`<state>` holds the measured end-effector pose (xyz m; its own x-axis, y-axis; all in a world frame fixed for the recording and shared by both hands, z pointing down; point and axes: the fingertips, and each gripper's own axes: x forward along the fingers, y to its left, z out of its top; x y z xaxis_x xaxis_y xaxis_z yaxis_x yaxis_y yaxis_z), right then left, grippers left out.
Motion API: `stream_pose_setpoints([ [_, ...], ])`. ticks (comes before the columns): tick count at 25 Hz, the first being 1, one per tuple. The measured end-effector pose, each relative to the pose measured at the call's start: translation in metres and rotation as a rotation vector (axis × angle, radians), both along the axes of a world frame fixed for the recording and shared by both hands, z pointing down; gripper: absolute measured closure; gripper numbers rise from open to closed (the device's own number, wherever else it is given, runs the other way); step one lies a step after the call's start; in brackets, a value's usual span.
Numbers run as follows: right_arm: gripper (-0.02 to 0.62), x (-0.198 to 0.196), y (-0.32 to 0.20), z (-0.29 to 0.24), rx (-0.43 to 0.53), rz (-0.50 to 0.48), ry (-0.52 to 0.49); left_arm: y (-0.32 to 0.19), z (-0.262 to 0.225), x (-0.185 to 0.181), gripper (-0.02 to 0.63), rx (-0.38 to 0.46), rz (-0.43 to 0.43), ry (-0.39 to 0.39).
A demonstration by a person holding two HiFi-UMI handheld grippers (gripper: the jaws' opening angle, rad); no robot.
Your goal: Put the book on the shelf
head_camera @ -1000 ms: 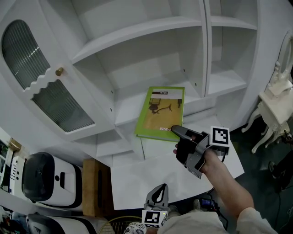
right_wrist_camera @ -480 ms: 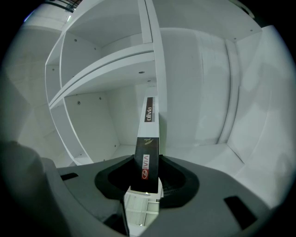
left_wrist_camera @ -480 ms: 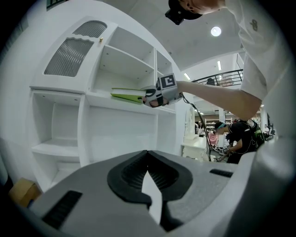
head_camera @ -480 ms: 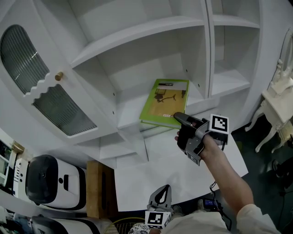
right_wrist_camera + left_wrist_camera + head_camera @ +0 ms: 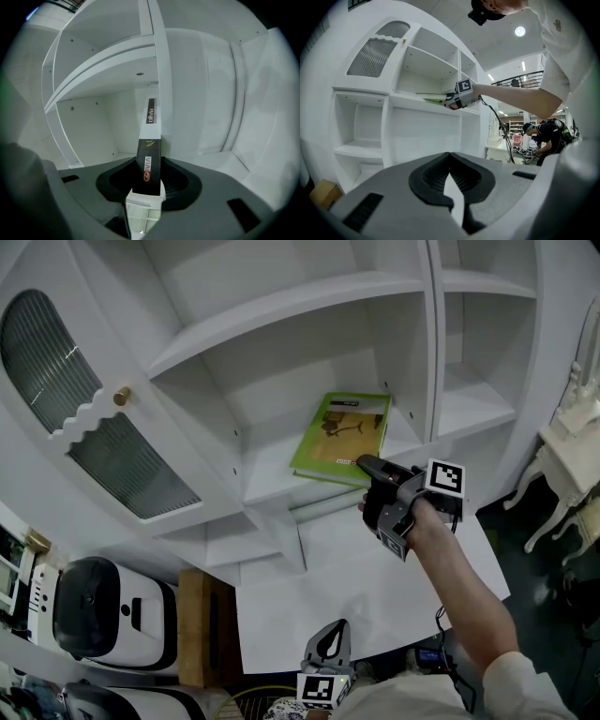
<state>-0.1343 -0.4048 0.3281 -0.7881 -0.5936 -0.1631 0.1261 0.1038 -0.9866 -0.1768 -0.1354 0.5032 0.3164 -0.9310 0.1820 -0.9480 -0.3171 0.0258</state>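
Observation:
A green book lies flat, its far end over the white shelf board of the tall bookcase. My right gripper is shut on the book's near edge. In the right gripper view the dark spine stands between the pads of my right gripper, pointing into the shelf bay. From the left gripper view the book and the right gripper show at shelf height. My left gripper hangs low near the body; its jaws meet at the tips with nothing held.
A cabinet door with ribbed glass and a brass knob stands open at the left. White appliances and a cardboard box sit on the floor at lower left. A white chair is at the right. A person bends over in the background.
My right gripper has carried the green book farther up and into the shelf bay. The left gripper has stayed where it was.

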Motion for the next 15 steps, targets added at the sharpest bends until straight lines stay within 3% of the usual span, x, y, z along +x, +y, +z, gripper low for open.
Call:
stream_pose_setpoints([
  [8, 0.442, -0.0016, -0.0075, -0.0001, 0.009, 0.011, 0.006, 0.0030, 0.0017, -0.0060, 0.603, 0.001, -0.013, -0.001],
  [15, 0.417, -0.0006, -0.0055, -0.0075, 0.082, 0.033, -0.008, 0.0053, -0.0008, -0.0015, 0.603, 0.005, -0.005, -0.001],
])
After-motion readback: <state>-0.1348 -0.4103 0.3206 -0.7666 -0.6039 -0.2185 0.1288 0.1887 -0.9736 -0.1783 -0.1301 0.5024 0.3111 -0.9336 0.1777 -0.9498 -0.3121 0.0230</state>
